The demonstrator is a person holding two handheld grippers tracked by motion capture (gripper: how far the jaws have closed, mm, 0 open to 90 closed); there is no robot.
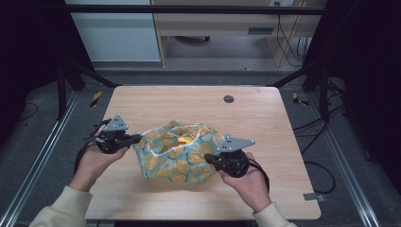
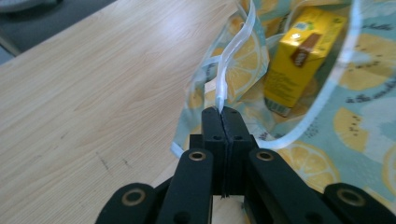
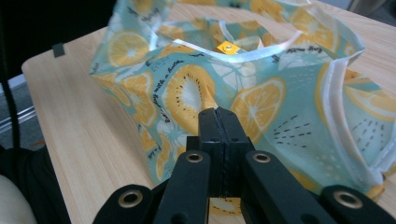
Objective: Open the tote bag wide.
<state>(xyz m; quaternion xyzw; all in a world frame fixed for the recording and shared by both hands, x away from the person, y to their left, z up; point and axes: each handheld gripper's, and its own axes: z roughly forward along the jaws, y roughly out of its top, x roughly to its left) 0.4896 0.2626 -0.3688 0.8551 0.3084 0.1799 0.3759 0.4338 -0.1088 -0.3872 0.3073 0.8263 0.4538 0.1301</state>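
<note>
Lemon-print bag (image 1: 182, 153) sits at centre frame on the table (image 1: 265, 118), its mouth spread. Left gripper (image 1: 137, 138) is clamped on the pale rim; right gripper (image 1: 208, 157) pinches side fabric. Held apart, likely exposing the yellow carton (image 2: 301, 53) inside.

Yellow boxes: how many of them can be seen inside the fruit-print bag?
1. A yellow box stands inside the open fruit-print bag, seen past the rim that the left gripper pinches. The bag's folds may hide others.
</note>
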